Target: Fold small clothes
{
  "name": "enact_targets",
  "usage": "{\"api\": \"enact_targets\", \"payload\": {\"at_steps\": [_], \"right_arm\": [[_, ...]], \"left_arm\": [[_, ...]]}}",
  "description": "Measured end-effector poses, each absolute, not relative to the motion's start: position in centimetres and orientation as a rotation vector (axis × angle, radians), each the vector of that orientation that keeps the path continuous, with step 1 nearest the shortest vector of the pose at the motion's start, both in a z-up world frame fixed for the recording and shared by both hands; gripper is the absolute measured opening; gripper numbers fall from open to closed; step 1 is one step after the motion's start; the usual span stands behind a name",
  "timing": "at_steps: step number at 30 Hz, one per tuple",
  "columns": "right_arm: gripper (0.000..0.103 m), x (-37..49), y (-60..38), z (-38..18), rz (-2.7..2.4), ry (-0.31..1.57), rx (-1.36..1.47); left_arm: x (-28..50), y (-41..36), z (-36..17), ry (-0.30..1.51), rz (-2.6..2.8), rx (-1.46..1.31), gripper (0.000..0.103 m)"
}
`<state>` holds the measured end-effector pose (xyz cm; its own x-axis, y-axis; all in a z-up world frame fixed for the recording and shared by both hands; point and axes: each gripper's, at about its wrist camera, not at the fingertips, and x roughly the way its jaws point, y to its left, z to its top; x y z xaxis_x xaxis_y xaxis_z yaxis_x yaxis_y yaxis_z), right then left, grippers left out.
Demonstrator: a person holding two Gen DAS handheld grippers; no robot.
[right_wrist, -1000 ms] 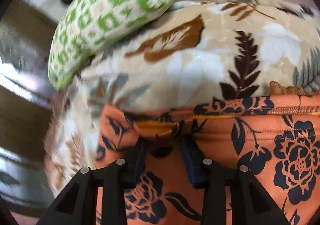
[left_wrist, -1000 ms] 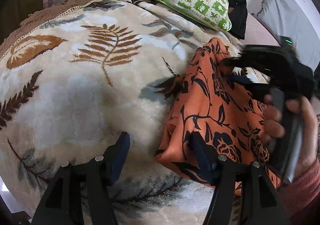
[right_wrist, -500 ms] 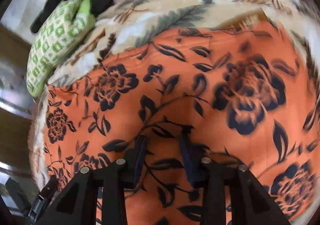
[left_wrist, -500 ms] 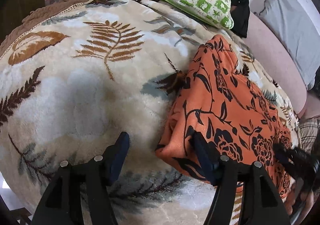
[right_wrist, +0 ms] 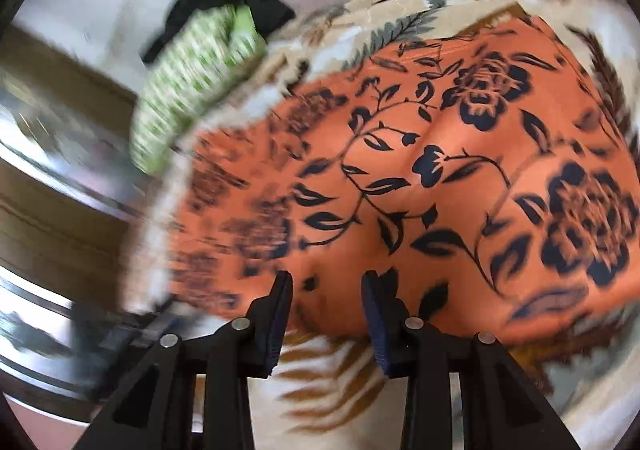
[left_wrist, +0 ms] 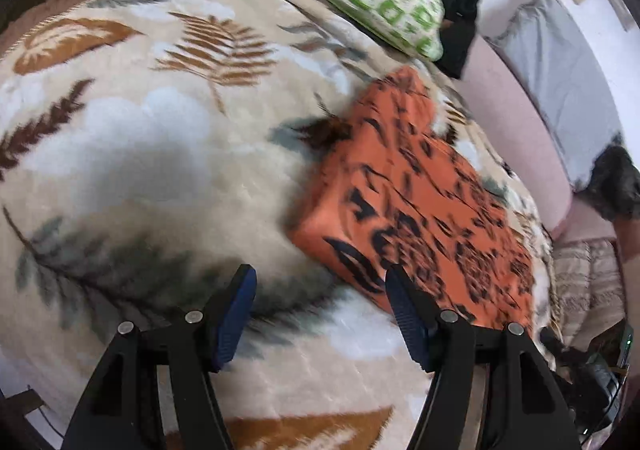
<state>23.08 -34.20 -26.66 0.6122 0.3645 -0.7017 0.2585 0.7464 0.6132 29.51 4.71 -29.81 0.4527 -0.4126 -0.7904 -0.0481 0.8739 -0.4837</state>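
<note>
Garment [left_wrist: 416, 210] folded flat on blanket [left_wrist: 140, 170], right of left gripper [left_wrist: 320, 314], spread and empty; right gripper [right_wrist: 326, 314] parted at near hem, gripping nothing; best pinch both layers squarely, fold evenly.

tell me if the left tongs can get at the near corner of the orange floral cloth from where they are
Probably yes: the left tongs are open, and the orange floral cloth lies flat on the blanket with its near corner beside the right finger, nothing between.

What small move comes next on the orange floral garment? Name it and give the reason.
Probably draw both grippers back: the orange garment already lies folded flat on the blanket, and the left gripper and right gripper are open, holding nothing.
</note>
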Motion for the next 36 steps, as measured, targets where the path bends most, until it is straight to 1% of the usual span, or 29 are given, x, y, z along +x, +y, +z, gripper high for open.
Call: {"api": "enact_targets", "payload": {"at_steps": [1, 2, 5, 8, 11, 13, 16, 17, 18, 19, 20, 23, 27, 28, 29, 30, 36], "right_arm": [[0.065, 21.6, -35.3, -26.2, 0.067, 0.901, 0.811], [0.07, 20.1, -36.3, -26.0, 0.066, 0.863, 0.863], [0.071, 16.5, -38.6, -26.8, 0.082, 0.789, 1.02], [0.071, 14.1, -40.8, -28.6, 0.052, 0.747, 1.179], [0.071, 12.9, -42.5, -30.3, 0.001, 0.714, 1.264], [0.071, 13.3, -42.8, -30.6, 0.006, 0.69, 1.287], [0.07, 14.4, -42.7, -29.0, 0.033, 0.679, 1.203], [0.069, 15.2, -42.4, -28.5, 0.05, 0.678, 1.171], [0.054, 16.4, -41.9, -28.2, 0.075, 0.676, 1.151], [0.031, 17.4, -41.5, -28.1, 0.089, 0.689, 1.132], [0.028, 18.9, -40.8, -28.1, 0.097, 0.714, 1.106], [0.028, 22.2, -38.9, -28.5, 0.112, 0.75, 1.055], [0.028, 25.0, -36.0, -29.7, 0.104, 0.802, 0.967], [0.028, 25.9, -35.0, -30.6, 0.099, 0.862, 0.928], [0.027, 26.5, -34.3, -31.5, 0.087, 0.912, 0.888], [0.025, 26.7, -33.7, -31.8, 0.07, 0.92, 0.841], [0.025, 25.8, -33.4, -29.5, 0.074, 0.878, 0.79]], "left_arm": [[29.4, 4.5, -30.0, 1.096, -0.253, -0.498, 0.068], [29.5, 4.2, -30.3, 1.116, -0.274, -0.533, 0.068], [29.9, 3.3, -31.2, 1.16, -0.322, -0.622, 0.068], [30.3, 2.6, -31.1, 1.142, -0.309, -0.63, 0.068], [31.4, 2.2, -31.4, 1.132, -0.307, -0.659, 0.068], [32.0, 2.2, -32.0, 1.135, -0.306, -0.697, 0.068], [32.5, 1.8, -32.3, 1.113, -0.337, -0.73, 0.067], [32.6, 1.6, -32.4, 1.11, -0.342, -0.73, 0.066], [32.7, 1.3, -32.4, 1.104, -0.33, -0.726, 0.059], [32.7, 1.1, -32.4, 1.097, -0.315, -0.716, 0.053], [32.8, 0.8, -32.5, 1.096, -0.309, -0.704, 0.043], [32.9, 0.4, -32.5, 1.08, -0.28, -0.658, 0.036], [32.3, -1.8, -31.2, 1.022, -0.238, -0.452, 0.037], [32.2, -1.9, -31.1, 1.02, -0.228, -0.42, 0.038], [32.3, -2.3, -31.1, 1.027, -0.216, -0.382, 0.044], [32.3, -2.5, -31.1, 1.033, -0.207, -0.358, 0.049], [32.3, -3.3, -30.8, 1.014, -0.175, -0.262, 0.051]]}}
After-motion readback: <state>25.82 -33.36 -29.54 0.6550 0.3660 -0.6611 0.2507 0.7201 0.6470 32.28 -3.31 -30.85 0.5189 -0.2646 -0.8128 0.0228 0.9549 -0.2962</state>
